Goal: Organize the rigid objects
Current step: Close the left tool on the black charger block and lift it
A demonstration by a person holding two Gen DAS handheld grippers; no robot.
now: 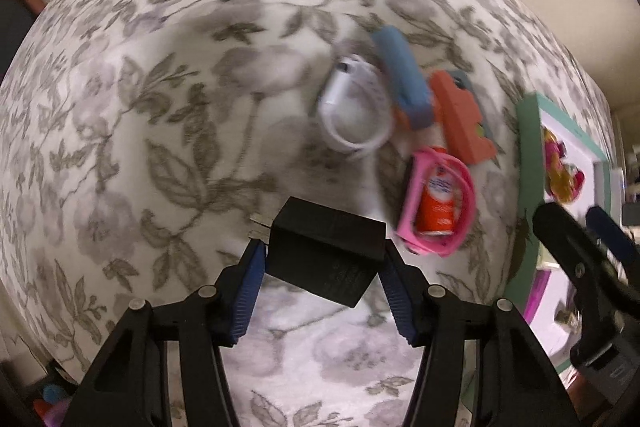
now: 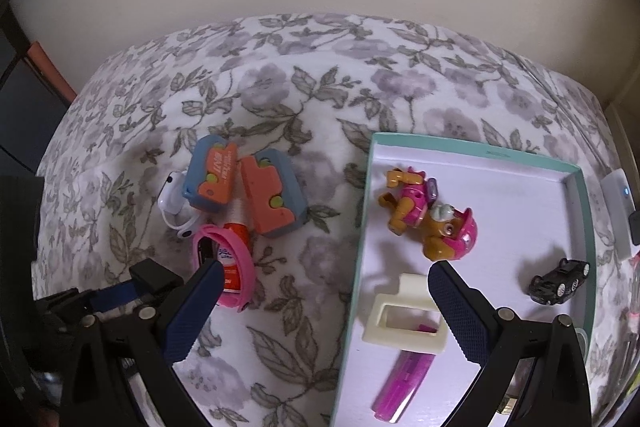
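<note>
My left gripper is shut on a black charger block with metal prongs, held above the floral blanket. Beyond it lie a white cable, a blue-and-orange toy, an orange toy and a pink band around an orange tube. My right gripper is open and empty, straddling the left edge of a teal-rimmed white tray. The tray holds a dog figure, a cream clip, a pink pen and a black toy car. The pink band lies left of the tray.
A floral blanket covers the bed; a beige wall stands behind. A white device lies right of the tray. The other gripper shows at the right of the left wrist view, over the tray.
</note>
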